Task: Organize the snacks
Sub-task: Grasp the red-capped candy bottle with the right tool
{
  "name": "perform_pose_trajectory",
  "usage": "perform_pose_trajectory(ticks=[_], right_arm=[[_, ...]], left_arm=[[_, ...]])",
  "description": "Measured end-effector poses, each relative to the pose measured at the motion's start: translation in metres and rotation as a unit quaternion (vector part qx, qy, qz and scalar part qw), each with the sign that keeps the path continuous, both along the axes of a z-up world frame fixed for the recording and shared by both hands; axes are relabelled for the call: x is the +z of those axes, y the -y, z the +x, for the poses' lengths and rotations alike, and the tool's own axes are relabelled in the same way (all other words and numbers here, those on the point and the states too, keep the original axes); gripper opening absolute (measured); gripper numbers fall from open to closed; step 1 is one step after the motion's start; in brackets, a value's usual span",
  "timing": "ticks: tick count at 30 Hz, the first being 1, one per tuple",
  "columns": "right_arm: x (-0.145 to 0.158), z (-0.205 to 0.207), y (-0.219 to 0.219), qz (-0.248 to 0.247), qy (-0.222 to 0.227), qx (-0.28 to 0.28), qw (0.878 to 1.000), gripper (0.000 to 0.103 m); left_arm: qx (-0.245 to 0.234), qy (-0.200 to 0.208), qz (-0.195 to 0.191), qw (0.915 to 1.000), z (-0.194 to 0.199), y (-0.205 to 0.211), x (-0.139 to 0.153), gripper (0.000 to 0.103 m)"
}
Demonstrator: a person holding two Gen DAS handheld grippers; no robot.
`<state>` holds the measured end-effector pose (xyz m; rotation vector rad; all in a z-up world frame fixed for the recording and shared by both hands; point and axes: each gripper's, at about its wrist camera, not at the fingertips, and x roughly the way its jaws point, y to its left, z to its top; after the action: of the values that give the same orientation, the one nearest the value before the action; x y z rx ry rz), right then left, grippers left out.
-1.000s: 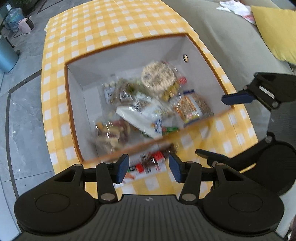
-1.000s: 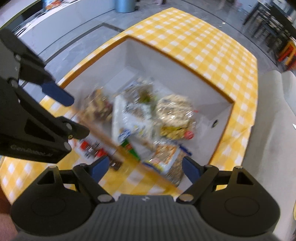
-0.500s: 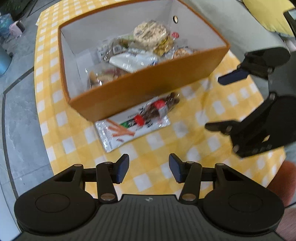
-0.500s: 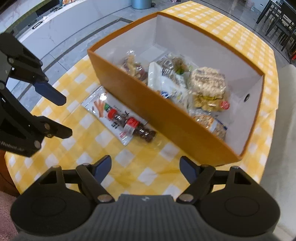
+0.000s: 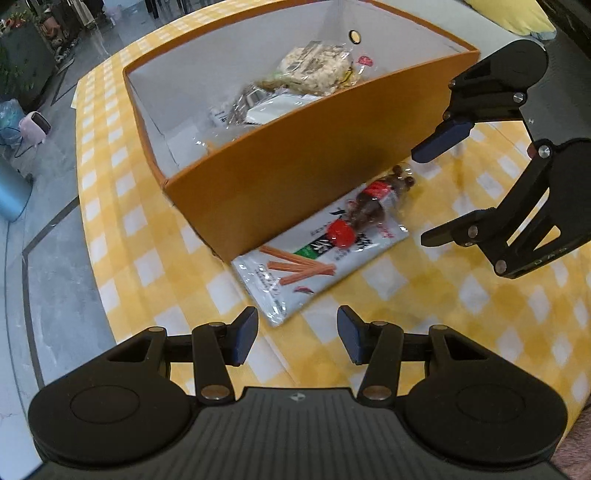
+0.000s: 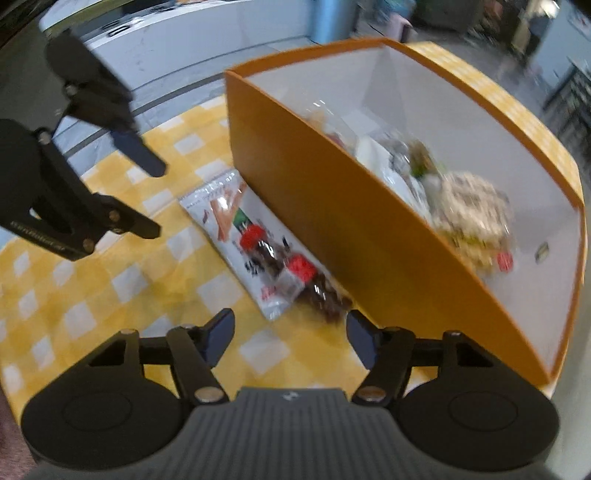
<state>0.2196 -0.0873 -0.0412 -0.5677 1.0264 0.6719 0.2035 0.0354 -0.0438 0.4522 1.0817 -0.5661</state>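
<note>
An orange box (image 5: 280, 173) with a white inside stands on the yellow checked tablecloth (image 5: 122, 236) and holds several snack packs, among them a round rice-cake pack (image 5: 317, 68). Two packs lie outside against its near wall: a white pack with orange sticks (image 5: 295, 273) and a clear pack of dark snacks with red labels (image 5: 373, 203) on top of it. My left gripper (image 5: 297, 338) is open and empty, just short of the white pack. My right gripper (image 6: 290, 338) is open and empty, low over the dark snack pack (image 6: 295, 277). The box also shows in the right wrist view (image 6: 351, 221).
The table's left edge (image 5: 92, 266) drops to a grey tiled floor. A blue bin (image 5: 11, 192) and a pink object (image 5: 35, 123) stand on the floor at left. A yellow cushion (image 5: 513, 14) lies beyond the box at right.
Both grippers have dropped from above the box to low in front of its near wall, closer to the two packs on the cloth. Both stay open.
</note>
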Motion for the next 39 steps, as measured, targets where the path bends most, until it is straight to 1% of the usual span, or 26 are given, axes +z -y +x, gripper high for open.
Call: perform_pose_trajectory(ticks=[3,8,10,11,14,16,17,18,20,21,22,26,29,32,33,36,37,38,39], right_arm=[[-0.008,0.006,-0.007,-0.01,0.002,0.014,1.0,0.063],[-0.018,0.016,-0.01,-0.025,0.003,0.013,1.0,0.062],[-0.02,0.018,-0.008,-0.024,0.003,0.014,1.0,0.059],[-0.021,0.019,-0.008,-0.022,0.004,0.015,1.0,0.056],[-0.028,0.021,-0.009,-0.026,-0.008,0.014,1.0,0.051],[-0.033,0.02,-0.01,-0.036,-0.011,0.017,0.999,0.044],[-0.035,0.02,-0.01,-0.041,-0.015,0.018,0.999,0.035],[-0.037,0.019,-0.011,-0.04,-0.022,0.02,0.999,0.03],[-0.037,0.018,-0.01,-0.039,-0.03,0.022,0.999,0.03],[-0.037,0.017,-0.009,-0.039,-0.034,0.024,0.998,0.029],[-0.037,0.016,-0.008,-0.04,-0.037,0.026,0.998,0.029],[-0.037,0.015,-0.005,-0.056,-0.046,0.023,0.997,0.029],[-0.037,0.011,0.001,-0.072,-0.053,0.022,0.996,0.029],[-0.037,0.007,0.009,-0.083,-0.071,0.021,0.994,0.029],[-0.037,0.006,0.012,-0.085,-0.078,0.02,0.993,0.029],[-0.038,-0.001,0.024,-0.087,-0.088,0.014,0.992,0.029],[-0.038,-0.002,0.027,-0.088,-0.088,0.011,0.992,0.029],[-0.038,-0.002,0.029,-0.089,-0.088,0.008,0.992,0.029],[-0.038,-0.002,0.03,-0.09,-0.09,0.006,0.992,0.029]], left_arm=[[0.001,-0.008,-0.004,1.0,0.008,-0.006,-0.013,0.059],[0.003,-0.022,-0.002,0.9997,0.017,-0.013,-0.03,0.059],[0.004,-0.021,-0.005,0.9998,0.019,-0.012,-0.032,0.059],[0.002,-0.02,-0.008,0.9998,0.02,-0.012,-0.032,0.059],[0.0,-0.017,-0.009,0.9998,0.022,-0.01,-0.033,0.06],[-0.002,-0.011,-0.003,0.9999,0.02,-0.006,-0.032,0.059],[-0.004,-0.01,-0.001,0.9999,0.018,-0.004,-0.032,0.05],[-0.008,-0.01,-0.002,0.9999,0.015,-0.002,-0.031,0.043],[-0.012,-0.002,0.009,0.9999,0.007,0.004,-0.03,0.037],[-0.015,0.0,0.014,0.9998,0.005,0.007,-0.03,0.036],[-0.02,-0.002,0.014,0.9997,0.001,0.009,-0.03,0.033],[-0.042,-0.031,0.005,0.9986,-0.012,0.018,-0.029,0.028],[-0.061,-0.059,-0.01,0.9963,-0.026,0.026,-0.028,0.028],[-0.082,-0.094,-0.03,0.9918,-0.038,0.034,-0.027,0.028],[-0.086,-0.094,-0.027,0.9915,-0.041,0.038,-0.026,0.03],[-0.098,-0.063,-0.015,0.9931,-0.05,0.046,-0.02,0.031],[-0.102,-0.046,-0.013,0.9936,-0.052,0.046,-0.016,0.036],[-0.105,-0.035,-0.013,0.9938,-0.049,0.045,-0.013,0.046],[-0.106,-0.024,-0.014,0.994,-0.046,0.044,-0.008,0.051]])
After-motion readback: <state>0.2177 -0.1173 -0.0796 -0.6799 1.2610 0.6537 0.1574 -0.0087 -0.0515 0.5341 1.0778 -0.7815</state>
